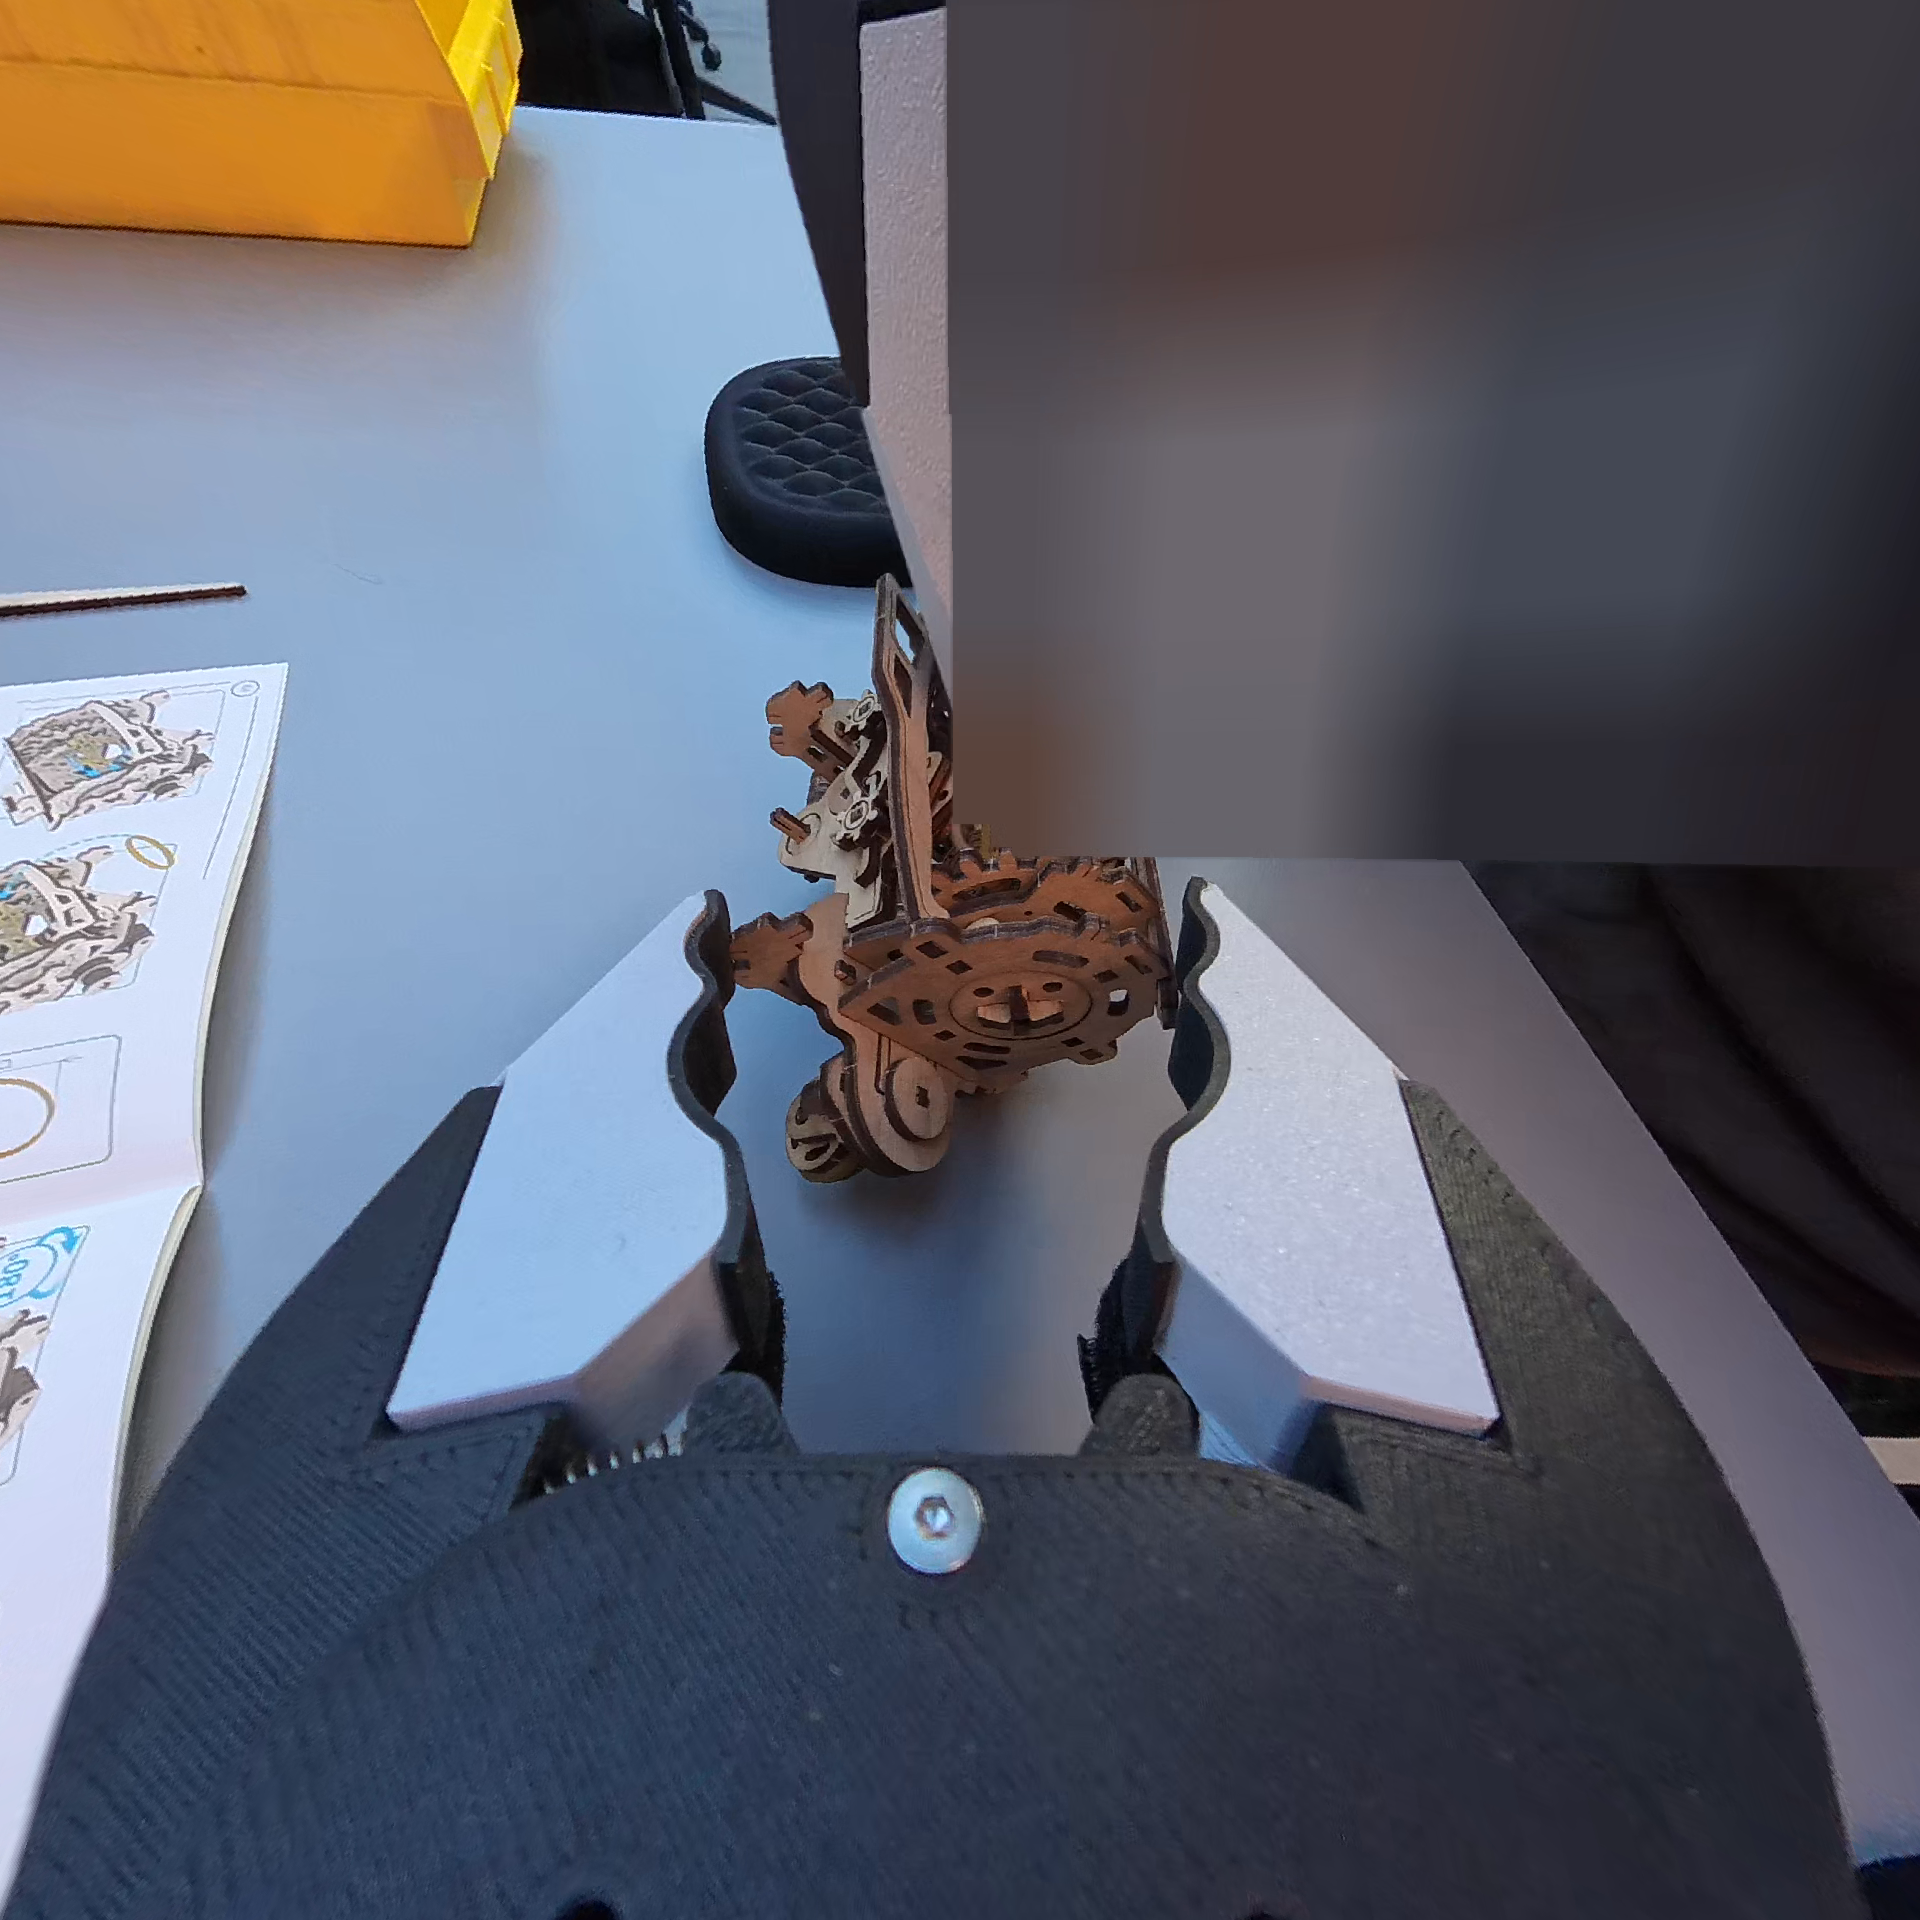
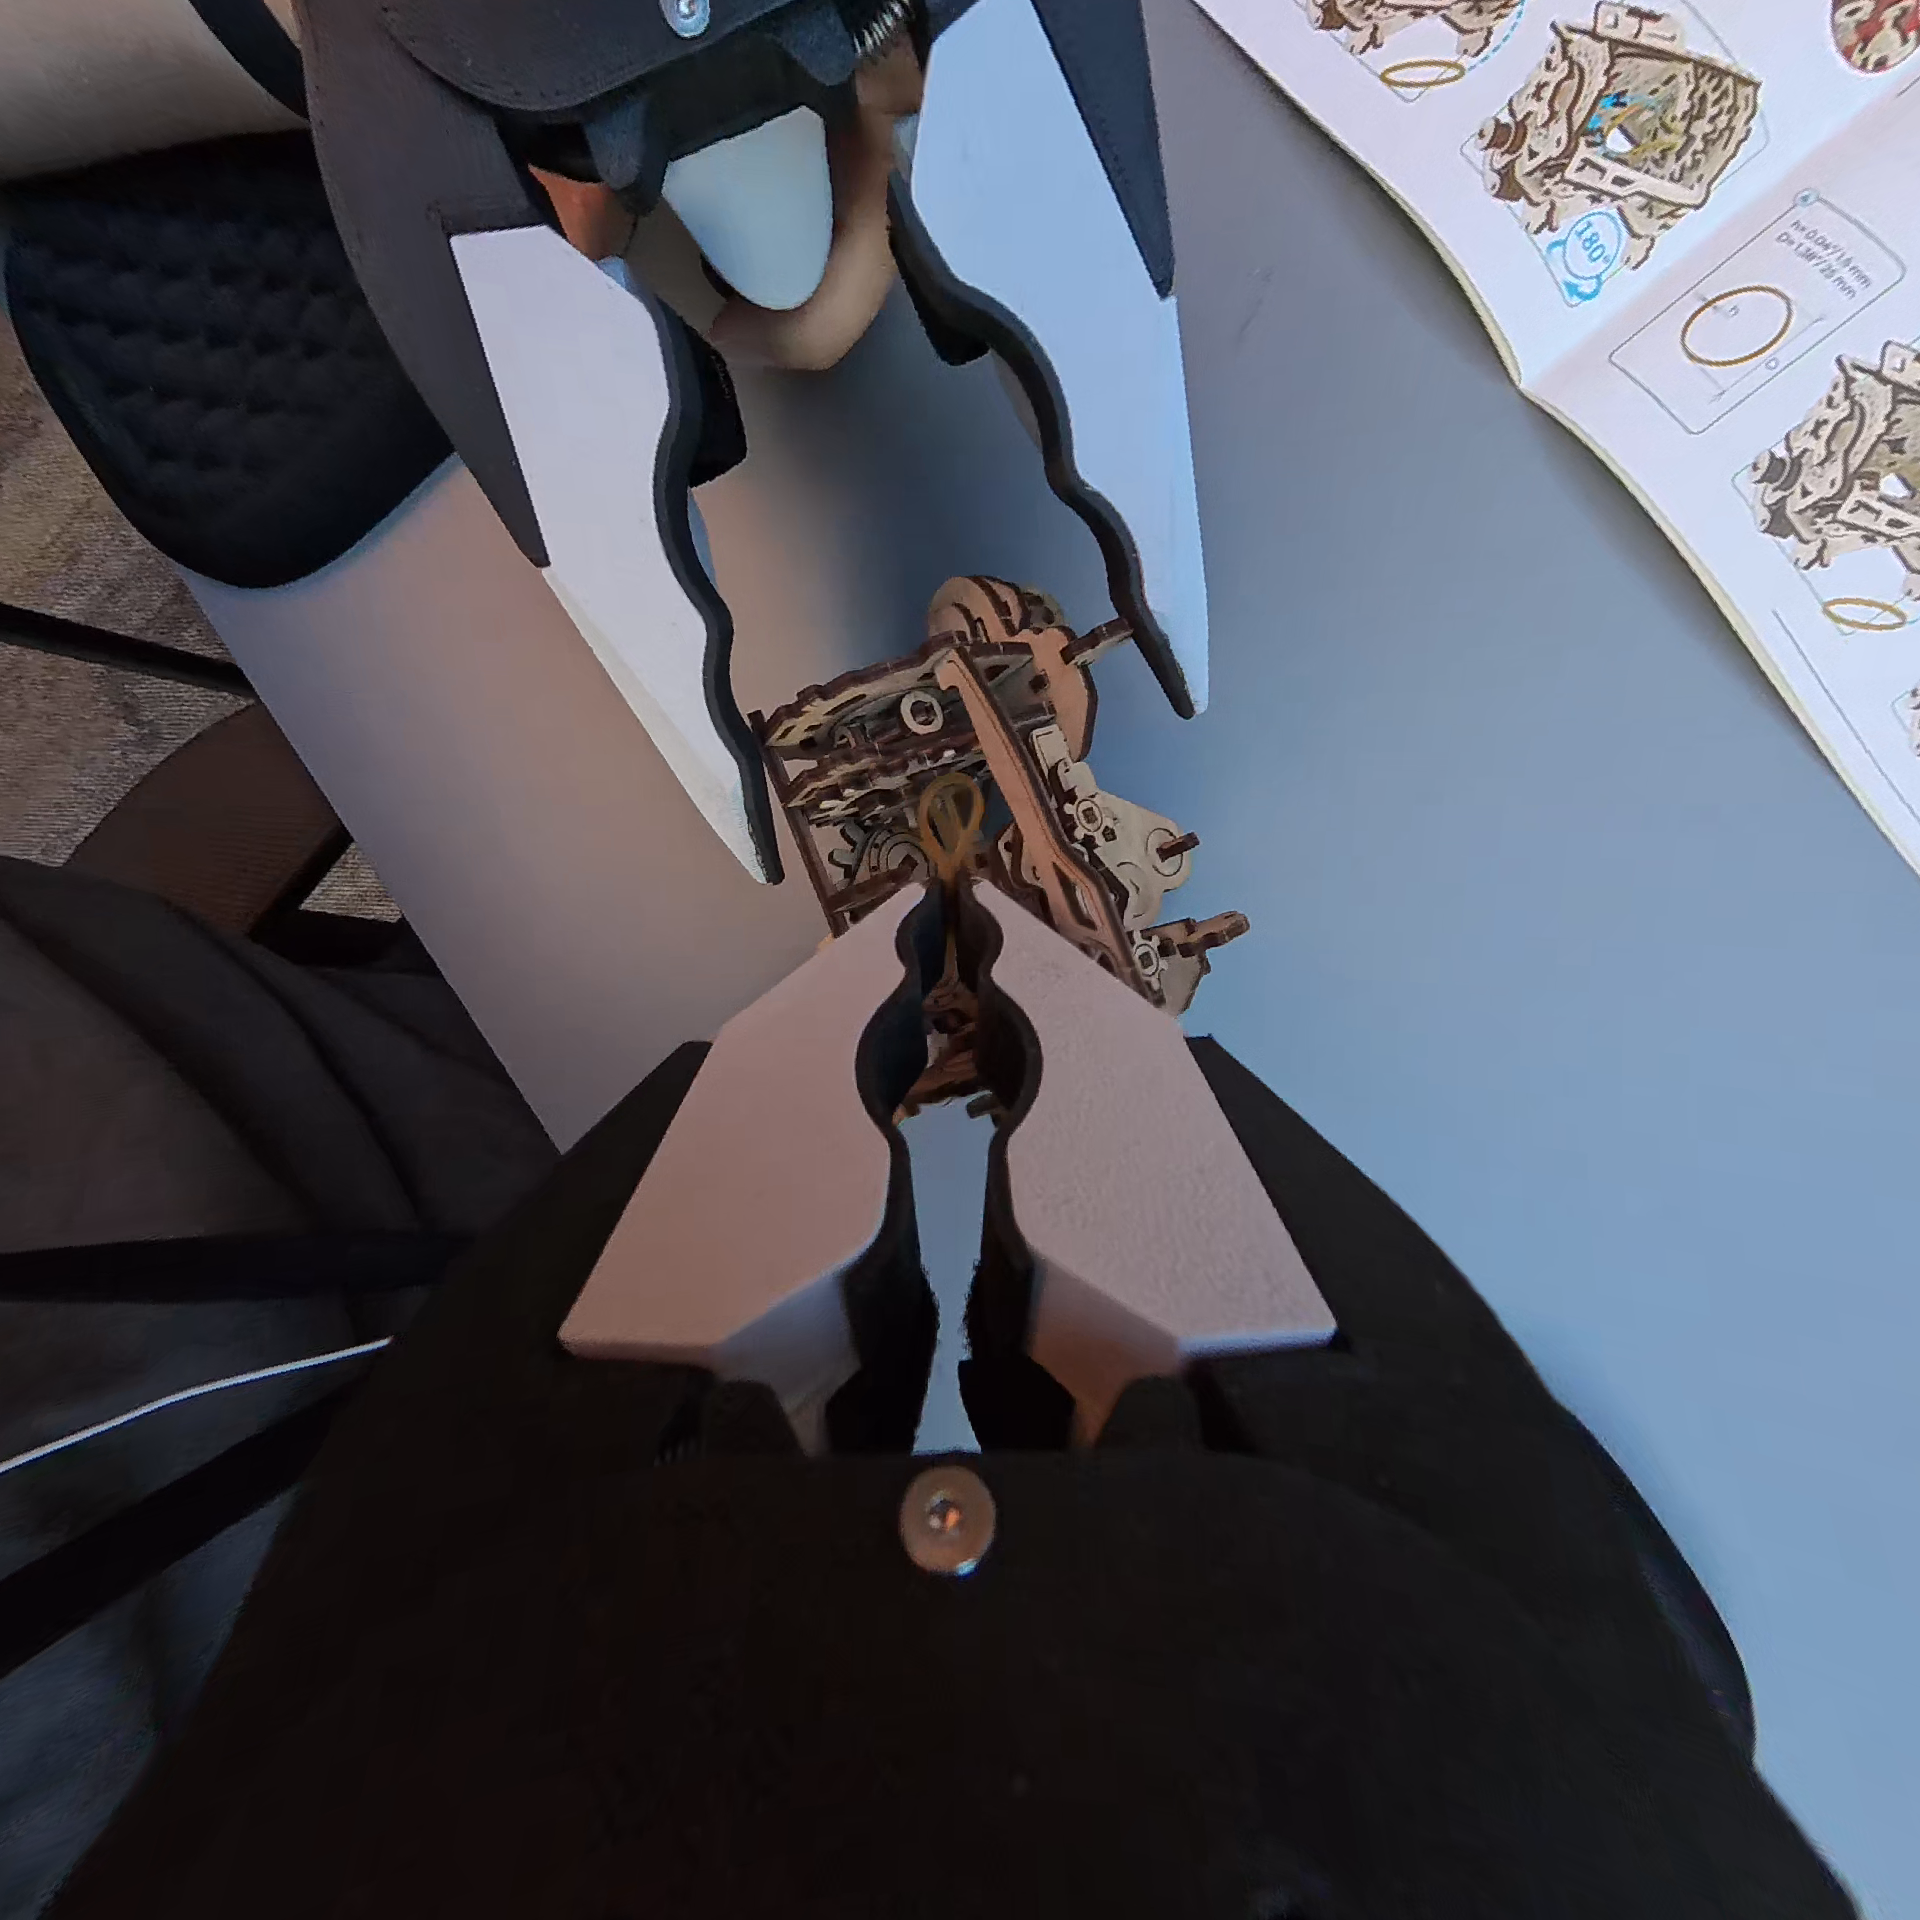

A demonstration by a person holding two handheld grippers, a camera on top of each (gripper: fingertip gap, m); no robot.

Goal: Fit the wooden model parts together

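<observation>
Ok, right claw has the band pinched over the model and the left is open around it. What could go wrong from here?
1. The thin yellow rubber band is pinched only at the right claw tips, so it may slip out or snap back.
2. The brown laser-cut wooden model sits tilted on the grey table, unheld by the open left claw, so pulling could tip it.
3. Closing could crush its thin protruding pegs.

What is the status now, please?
Left gripper open, straddling wooden model. Right gripper shut on rubber band at model's top. Nothing in the way.
</observation>
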